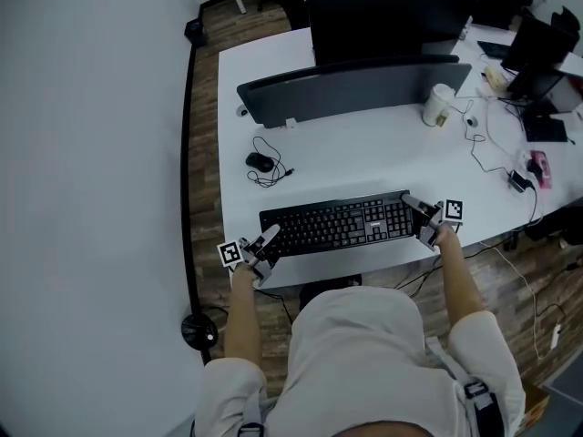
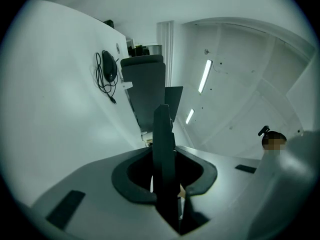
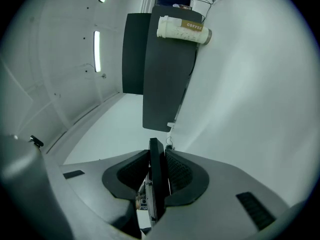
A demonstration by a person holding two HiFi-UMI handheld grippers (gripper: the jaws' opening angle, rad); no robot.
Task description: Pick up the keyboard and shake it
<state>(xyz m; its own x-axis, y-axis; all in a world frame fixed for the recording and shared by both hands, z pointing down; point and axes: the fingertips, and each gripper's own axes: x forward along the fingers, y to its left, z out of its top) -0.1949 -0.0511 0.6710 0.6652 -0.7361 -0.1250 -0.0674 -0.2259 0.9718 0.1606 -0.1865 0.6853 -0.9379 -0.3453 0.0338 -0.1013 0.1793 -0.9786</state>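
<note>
White desk point(image 1: 364, 157) in an office w/ wood-plank floor, a grey divider panel point(image 1: 355, 89) across its middle. The keyboard point(image 1: 337, 224) sits lengthwise along the near edge, right in front of us; whether it's off the desktop yet we can't tell. We have the left gripper point(image 1: 264, 242) clamped on its left end and the right gripper point(image 1: 417, 215) on its right end. In both gripper views the thin black edge is squeezed betw. the dark pads point(image 3: 180, 176), no gap either side.

To do this well, we reckon: raise both ends together, keep it level, get well clear of the desk, then shake in short strokes w/ equal squeeze. The ends are slim, so a twist could lever it out.

It's a flat, matte black plastic slab w/ low keys. The pads look rubbery, the right ones finely ribbed. Further out: a black mouse point(image 1: 260, 162) w/ looped cable, a paper cup point(image 1: 438, 105) by the divider, and a dark monitor point(image 1: 387, 21) behind.
</note>
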